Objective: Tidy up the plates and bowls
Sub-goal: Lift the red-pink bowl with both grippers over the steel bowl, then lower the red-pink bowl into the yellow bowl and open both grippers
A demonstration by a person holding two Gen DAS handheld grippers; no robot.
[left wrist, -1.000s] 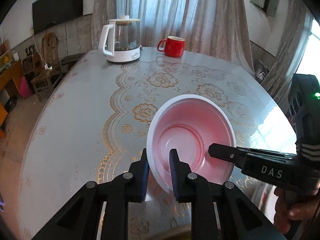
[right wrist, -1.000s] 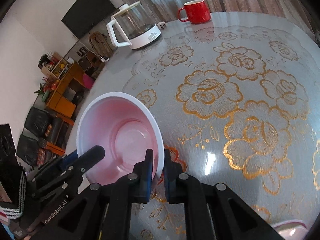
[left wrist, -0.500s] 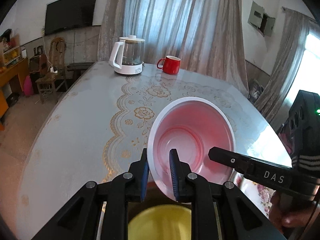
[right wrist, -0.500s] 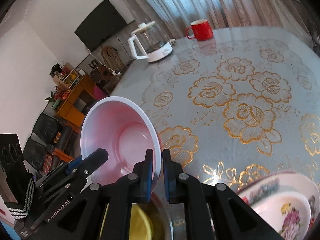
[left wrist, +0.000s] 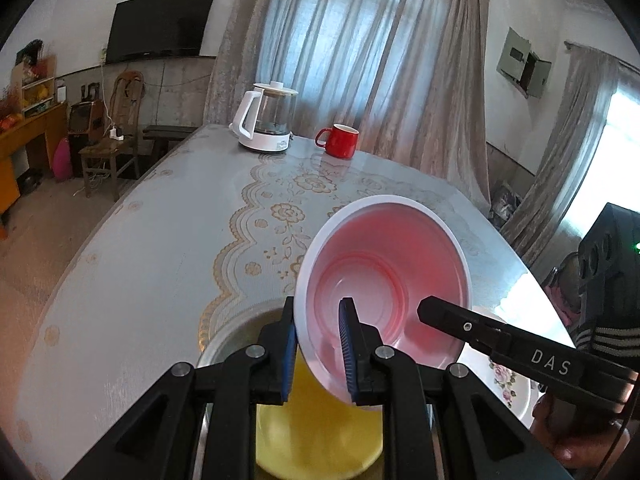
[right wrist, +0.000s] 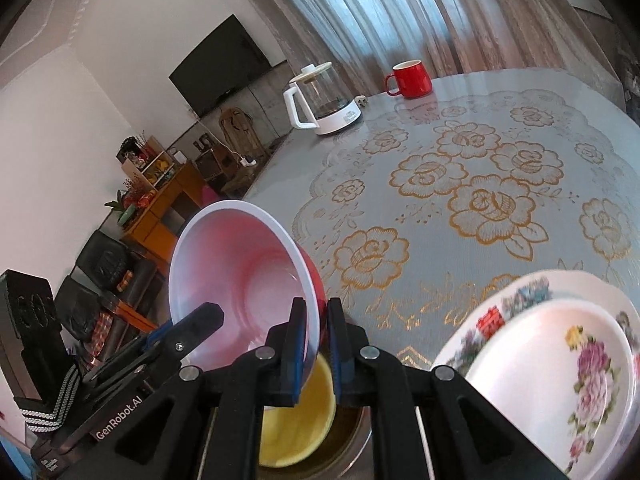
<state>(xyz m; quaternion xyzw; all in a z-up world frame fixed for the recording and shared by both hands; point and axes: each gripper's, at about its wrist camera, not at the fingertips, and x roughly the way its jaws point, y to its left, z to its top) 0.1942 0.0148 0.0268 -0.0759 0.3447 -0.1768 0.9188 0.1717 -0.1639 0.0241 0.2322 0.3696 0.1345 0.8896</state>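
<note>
pink bowl (left wrist: pixel 386 280) above yellow bowl (left wrist: pixel 316 432); floral plates (right wrist: pixel 560 368) beside.

A black television (left wrist: pixel 160 24) hangs on the white wall at upper left. Sheer curtains (left wrist: pixel 360 60) cover a bright window at top centre. A wooden chair (left wrist: pixel 116 140) stands at left.

pink bowl (right wrist: pixel 240 276) — jaws clamped, above yellow bowl (right wrist: pixel 296 420)

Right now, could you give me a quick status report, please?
Left gripper and right gripper both shut on pink bowl rim. Bowl tilted above yellow bowl. Floral plates alongside; nothing blocking.
</note>
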